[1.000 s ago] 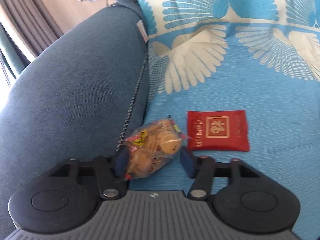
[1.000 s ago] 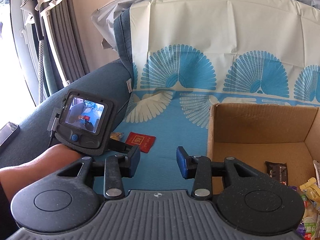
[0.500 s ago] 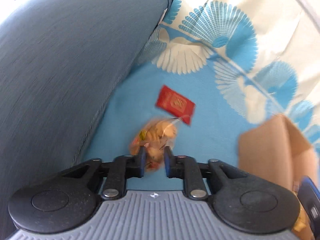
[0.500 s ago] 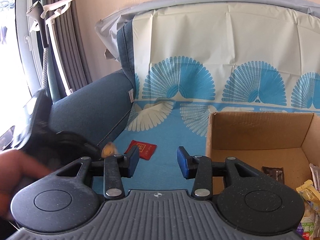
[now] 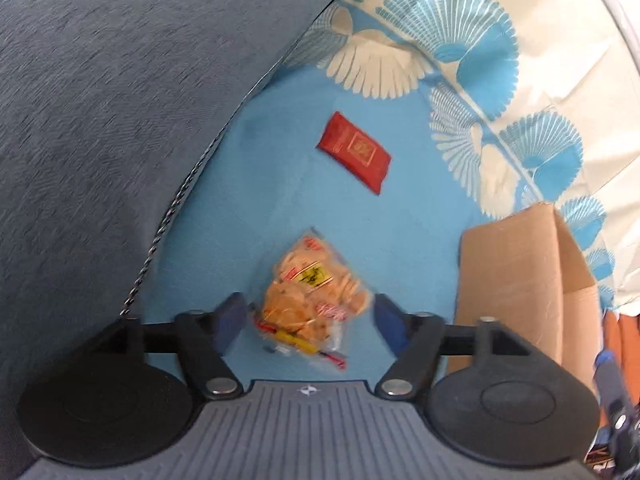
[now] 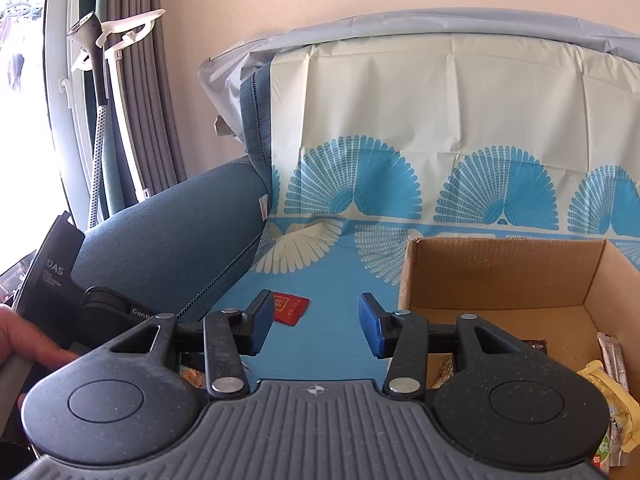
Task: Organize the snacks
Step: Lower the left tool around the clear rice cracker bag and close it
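A clear bag of golden crackers [image 5: 312,300] lies on the blue sofa cover, between the wide-open fingers of my left gripper [image 5: 306,318], which do not touch it. A red snack packet [image 5: 354,151] lies farther back; it also shows in the right wrist view [image 6: 290,307]. A brown cardboard box [image 5: 516,276] stands to the right. My right gripper [image 6: 314,330] is open and empty, beside the box [image 6: 500,276], which holds several snack packets [image 6: 608,384].
The dark blue sofa armrest [image 5: 100,120] rises on the left. The patterned cover runs up the sofa back [image 6: 460,128]. A window, grey curtains and a garment steamer [image 6: 96,80] stand at far left. A hand [image 6: 24,344] holds the left gripper's body.
My left gripper closed on the cracker bag and carried it toward the box, then opened; the bag now lies loose between its fingers. The right gripper stayed open and barely moved.
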Demonstrator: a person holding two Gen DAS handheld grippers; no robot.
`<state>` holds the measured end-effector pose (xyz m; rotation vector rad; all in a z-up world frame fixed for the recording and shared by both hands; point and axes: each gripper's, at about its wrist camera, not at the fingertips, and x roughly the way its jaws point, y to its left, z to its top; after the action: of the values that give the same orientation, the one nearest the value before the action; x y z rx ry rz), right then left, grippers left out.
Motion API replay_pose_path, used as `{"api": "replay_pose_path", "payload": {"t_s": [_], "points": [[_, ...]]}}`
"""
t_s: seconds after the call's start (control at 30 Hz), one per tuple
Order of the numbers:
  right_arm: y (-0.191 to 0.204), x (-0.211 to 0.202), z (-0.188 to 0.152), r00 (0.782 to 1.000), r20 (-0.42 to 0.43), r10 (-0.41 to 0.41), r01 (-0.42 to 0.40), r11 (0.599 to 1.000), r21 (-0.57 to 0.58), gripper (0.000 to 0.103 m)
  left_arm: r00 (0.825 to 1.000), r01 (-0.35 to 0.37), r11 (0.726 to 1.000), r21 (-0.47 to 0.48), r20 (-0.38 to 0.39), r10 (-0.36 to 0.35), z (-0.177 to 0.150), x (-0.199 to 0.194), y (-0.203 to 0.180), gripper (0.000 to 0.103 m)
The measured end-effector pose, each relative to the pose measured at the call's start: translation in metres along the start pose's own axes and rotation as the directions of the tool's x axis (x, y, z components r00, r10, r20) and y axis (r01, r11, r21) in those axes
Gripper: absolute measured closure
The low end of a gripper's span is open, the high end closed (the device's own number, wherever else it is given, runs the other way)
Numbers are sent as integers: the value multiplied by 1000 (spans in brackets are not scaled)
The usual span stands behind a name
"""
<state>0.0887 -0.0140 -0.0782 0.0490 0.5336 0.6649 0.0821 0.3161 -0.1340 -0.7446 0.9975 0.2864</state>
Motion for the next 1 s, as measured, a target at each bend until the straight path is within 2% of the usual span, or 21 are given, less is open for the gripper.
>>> {"api": "replay_pose_path", "payload": {"t_s": [0.17, 0.23, 0.3, 0.37, 0.47, 0.57, 0.73, 0.8, 0.87, 0.93, 1.0], "points": [[4, 1, -6, 1000, -29, 4, -4, 1000, -13, 47, 999, 7, 1000, 13, -40, -6, 5, 18, -8, 18], [5, 1, -3, 999, -45, 20, -21, 1000, -19, 47, 998, -31, 998, 53, -51, 34, 6, 26, -16, 18], [5, 3, 5, 997, -62, 38, -40, 999, -25, 41, 995, -79, 991, 111, -47, 85, 5, 32, -24, 18], [3, 9, 16, 994, -97, 49, -52, 998, -31, 38, 994, -92, 982, 162, -44, 101, 4, 35, -32, 18], [-3, 24, 37, 988, -143, 61, -64, 998, -19, 35, 993, -101, 973, 206, -35, 110, 3, 41, -39, 18], [-3, 46, 59, 981, -173, 84, -86, 996, -5, 32, 992, -100, 974, 203, -51, 112, 4, 46, -40, 18], [12, 91, 82, 972, -209, 106, -120, 991, -52, 28, 991, -105, 967, 232, -53, 121, 4, 53, -45, 18], [21, 110, 86, 966, -229, 122, -142, 987, -74, 26, 989, -109, 965, 238, -71, 129, 3, 55, -45, 20], [29, 130, 89, 961, -247, 126, -156, 982, -107, 25, 987, -107, 968, 227, -91, 131, 3, 58, -43, 37], [36, 151, 88, 953, -275, 128, -169, 977, -132, 24, 987, -92, 977, 192, -113, 115, 3, 59, -37, 44], [42, 169, 84, 947, -295, 129, -180, 972, -151, 24, 989, -85, 988, 132, -108, 100, 6, 57, -29, 46]]}}
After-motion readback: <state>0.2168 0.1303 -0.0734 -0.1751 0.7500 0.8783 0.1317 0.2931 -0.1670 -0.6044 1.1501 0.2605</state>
